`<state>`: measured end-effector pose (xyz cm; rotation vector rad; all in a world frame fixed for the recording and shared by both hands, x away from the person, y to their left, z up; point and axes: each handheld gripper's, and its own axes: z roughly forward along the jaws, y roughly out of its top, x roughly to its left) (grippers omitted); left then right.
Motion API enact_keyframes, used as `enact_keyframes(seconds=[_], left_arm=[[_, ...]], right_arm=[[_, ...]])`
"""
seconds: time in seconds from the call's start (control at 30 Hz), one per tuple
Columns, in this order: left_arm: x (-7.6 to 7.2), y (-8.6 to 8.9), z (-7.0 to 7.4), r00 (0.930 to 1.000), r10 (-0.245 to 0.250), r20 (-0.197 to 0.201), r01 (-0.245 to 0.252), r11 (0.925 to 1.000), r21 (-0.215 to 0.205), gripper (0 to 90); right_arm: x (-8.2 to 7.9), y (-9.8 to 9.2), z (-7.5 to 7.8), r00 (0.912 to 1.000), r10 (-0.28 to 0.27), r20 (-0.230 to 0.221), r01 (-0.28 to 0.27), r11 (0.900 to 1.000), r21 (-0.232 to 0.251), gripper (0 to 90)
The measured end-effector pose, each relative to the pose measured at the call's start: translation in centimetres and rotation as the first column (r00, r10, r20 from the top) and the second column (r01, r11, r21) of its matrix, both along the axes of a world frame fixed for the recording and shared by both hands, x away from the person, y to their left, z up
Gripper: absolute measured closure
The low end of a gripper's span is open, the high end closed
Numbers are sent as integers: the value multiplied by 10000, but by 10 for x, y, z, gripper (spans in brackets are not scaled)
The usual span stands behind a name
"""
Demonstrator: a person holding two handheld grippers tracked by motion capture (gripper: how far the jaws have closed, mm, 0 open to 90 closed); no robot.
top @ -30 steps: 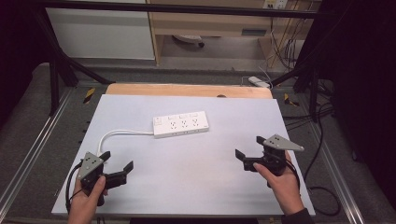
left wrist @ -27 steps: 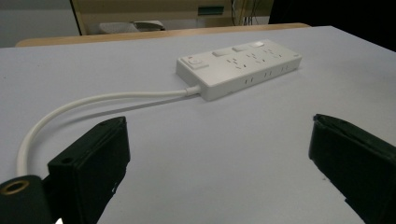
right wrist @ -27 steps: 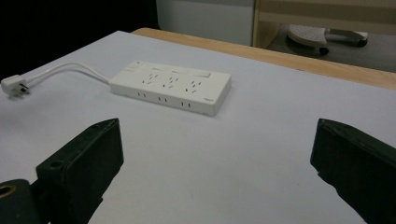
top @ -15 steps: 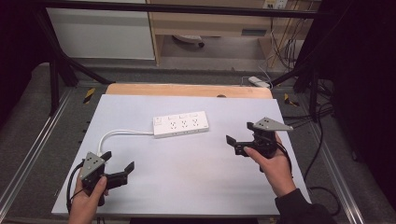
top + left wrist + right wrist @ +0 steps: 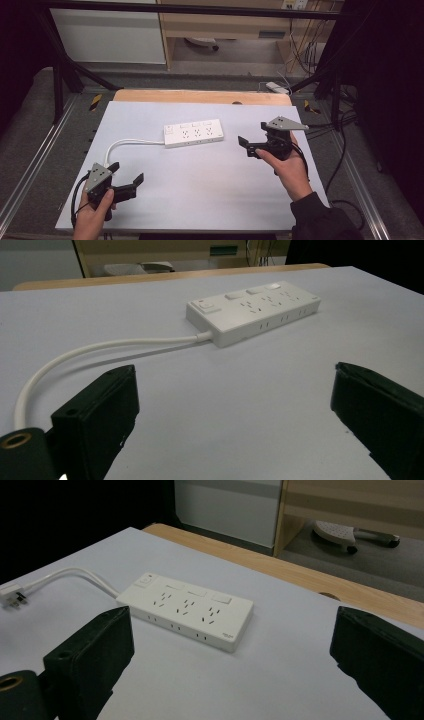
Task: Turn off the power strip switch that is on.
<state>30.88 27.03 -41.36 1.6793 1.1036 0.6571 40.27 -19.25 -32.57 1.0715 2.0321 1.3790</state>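
Black jaws of the left gripper are spread wide with nothing between them, and the tool is held in the person's left hand at the near left corner of the table. From its own camera the same jaws are seen parted above bare white tabletop, with the power strip ahead of them and well apart.

A white cable is laid in a curve from near the left gripper toward the middle of the table, where it is joined to the short left end of the power strip. In the right gripper view the cable's plug is seen lying flat on the table at the far left.

The power strip is laid flat on the white surface — roughly central, slightly toward the far edge — with its sockets and switches facing up. It is touched by neither tool.

Further right, the right gripper is held in the right hand, raised a little off the table and pointed toward the strip's right end, near it but apart. Its jaws are likewise wide open and empty — in its own view the power strip is framed between them, farther off.
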Motion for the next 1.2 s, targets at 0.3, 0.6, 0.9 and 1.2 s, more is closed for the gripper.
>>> enact_keyframes(seconds=[0.3,0.6,0.9,1.2], left_arm=[[0,-1,0,9999,-77,-68,77,10000,62,53],[1,-1,0,10000,-89,-38,90,9999,96,53],[1,-3,-1,9998,-171,-76,172,9996,213,53],[1,-3,-1,9997,-232,-110,234,9995,217,53]], right_arm=[[13,7,7,10000,-10,64,9,10000,83,65],[21,12,15,10000,0,97,-2,9997,227,61],[26,17,17,10000,24,88,-25,9998,178,64],[36,24,19,9999,-74,144,73,9999,127,79]])
